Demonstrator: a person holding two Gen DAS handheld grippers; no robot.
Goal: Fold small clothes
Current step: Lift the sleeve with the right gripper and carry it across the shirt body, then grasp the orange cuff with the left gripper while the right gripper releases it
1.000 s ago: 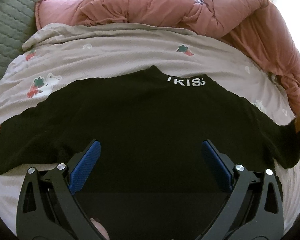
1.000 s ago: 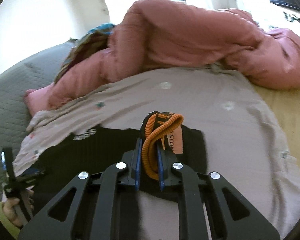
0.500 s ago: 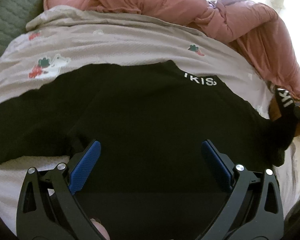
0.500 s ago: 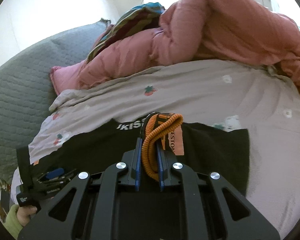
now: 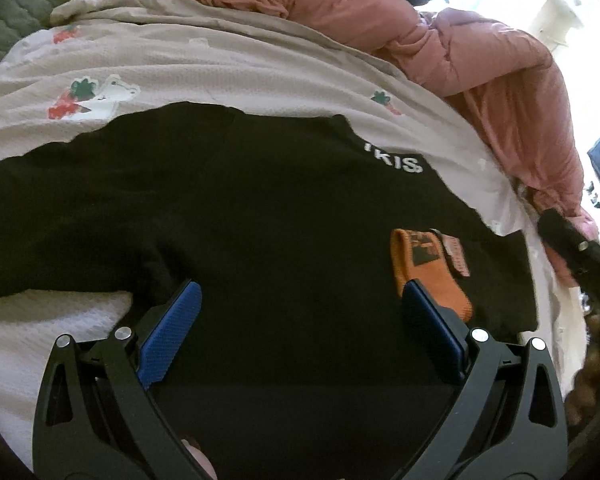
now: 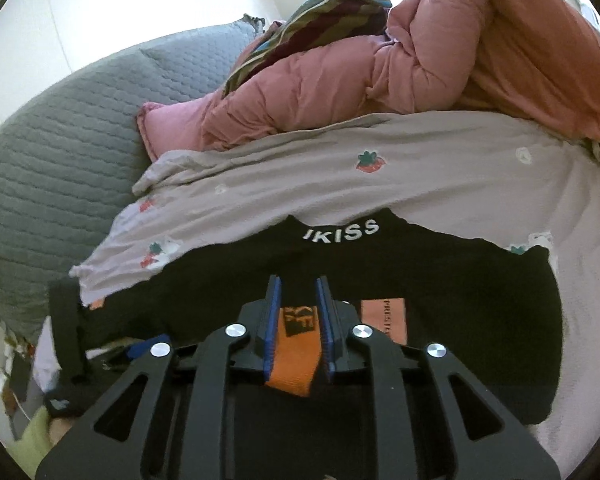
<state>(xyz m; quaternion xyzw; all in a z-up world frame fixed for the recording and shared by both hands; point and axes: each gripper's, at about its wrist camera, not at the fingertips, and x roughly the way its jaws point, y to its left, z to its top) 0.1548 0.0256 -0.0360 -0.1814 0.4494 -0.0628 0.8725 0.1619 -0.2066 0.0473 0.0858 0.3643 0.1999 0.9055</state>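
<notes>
A black sweater lies spread flat on a bed, on top of a pale beige blanket printed with small strawberries and white bears. White letters run along the back of its neckline. One sleeve is folded inward over the body, so that its ribbed orange cuff rests on the black cloth, with a pale orange patch bearing dark print just beside it.

The right hand-held gripper sits over this cuff. Its blue-padded jaws stand narrow and have just been opening; the cuff lies between them, with a slight gap showing at each pad. The left hand-held gripper hovers low over the sweater's body with its jaws spread wide and only flat black cloth between them.

Behind the blanket, a bulky pink puffer jacket is heaped along the far side of the bed.

The right wrist view alone shows a grey quilted cover to the left, a striped multicoloured cloth tucked behind the jacket, and the sweater's full lettering. The left wrist view alone shows the sweater's other sleeve stretched out to the left, still unfolded, and the right tool's black body at the right edge.
</notes>
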